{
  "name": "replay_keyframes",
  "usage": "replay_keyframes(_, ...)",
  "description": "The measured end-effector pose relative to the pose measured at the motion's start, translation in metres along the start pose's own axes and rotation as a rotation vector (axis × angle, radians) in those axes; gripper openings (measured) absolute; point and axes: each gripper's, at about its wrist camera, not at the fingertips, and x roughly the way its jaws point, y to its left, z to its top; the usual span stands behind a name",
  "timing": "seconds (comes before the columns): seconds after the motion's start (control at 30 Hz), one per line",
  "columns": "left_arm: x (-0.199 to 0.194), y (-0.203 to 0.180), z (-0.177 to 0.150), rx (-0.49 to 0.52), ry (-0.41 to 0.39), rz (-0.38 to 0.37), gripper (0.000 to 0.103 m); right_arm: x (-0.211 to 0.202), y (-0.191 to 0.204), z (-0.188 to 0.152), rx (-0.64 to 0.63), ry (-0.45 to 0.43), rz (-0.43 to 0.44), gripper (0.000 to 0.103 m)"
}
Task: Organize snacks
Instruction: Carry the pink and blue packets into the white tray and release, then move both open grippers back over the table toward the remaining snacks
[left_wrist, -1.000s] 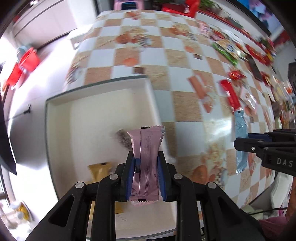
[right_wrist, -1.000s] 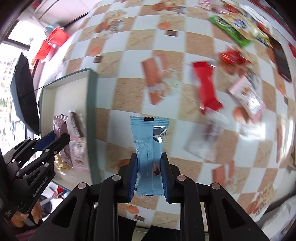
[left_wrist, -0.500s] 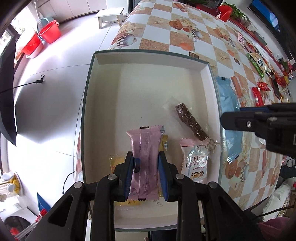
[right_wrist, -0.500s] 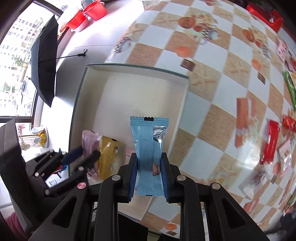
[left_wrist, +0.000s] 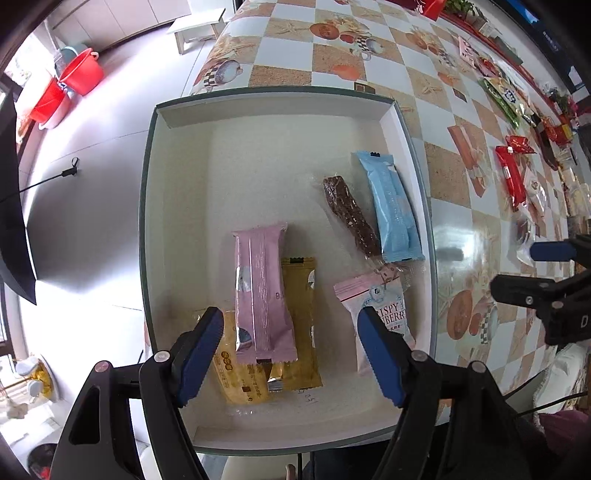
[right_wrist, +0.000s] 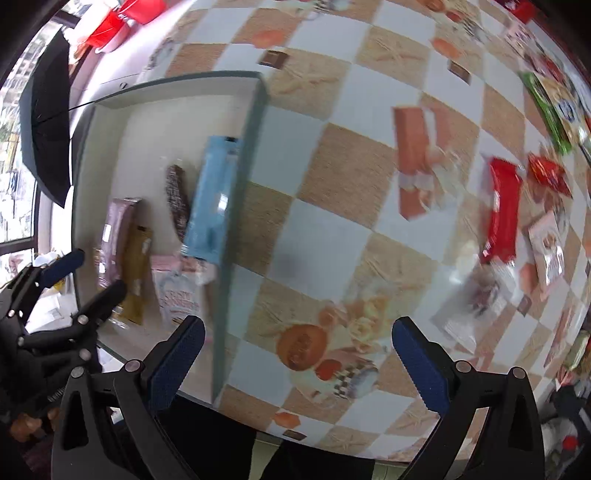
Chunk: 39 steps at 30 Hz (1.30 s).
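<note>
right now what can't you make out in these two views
- Yellow snack packet, left wrist view: mostly covered by the pink wrapped bar and gold wrapper; its print is unreadable.
- White-and-pink cranberry pouch, left wrist view: the left gripper finger cuts off the label's first letters.
- Loose packets on the checkered tablecloth, right wrist view: motion blur, brands illegible.
- White shallow tray, right wrist view: near corner hidden behind the gripper.

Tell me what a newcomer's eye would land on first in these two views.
First, the white box at the table's edge, with snack packets lying inside: a pink wrapper lies partly over a gold packet, and a light blue wrapper sits against the right wall. Next, the checkered tablecloth, with a red packet among the loose snacks.
</note>
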Motion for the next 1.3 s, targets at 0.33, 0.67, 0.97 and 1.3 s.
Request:
replay_keyframes(0.33, -0.012, -0.047, 0.017, 0.138, 0.022, 0.062, 0.078, 0.028, -0.151, -0.084, 0.361, 0.043, -0.03, 0.102)
replay_keyframes(0.67, -0.025, -0.131, 0.021, 0.354, 0.061, 0.081, 0.078, 0.071, -0.202, -0.126, 0.332, 0.1, -0.12, 0.102)
replay_keyframes(0.97, -0.016, -0.169, 0.012, 0.449, 0.101, 0.114, 0.078, 0.074, -0.21, -0.143, 0.318, 0.063, -0.054, 0.103)
replay_keyframes(1.3, -0.017, -0.172, 0.013, 0.444, 0.102, 0.128, 0.079, 0.076, -0.189, -0.146, 0.307, 0.069, -0.057, 0.103)
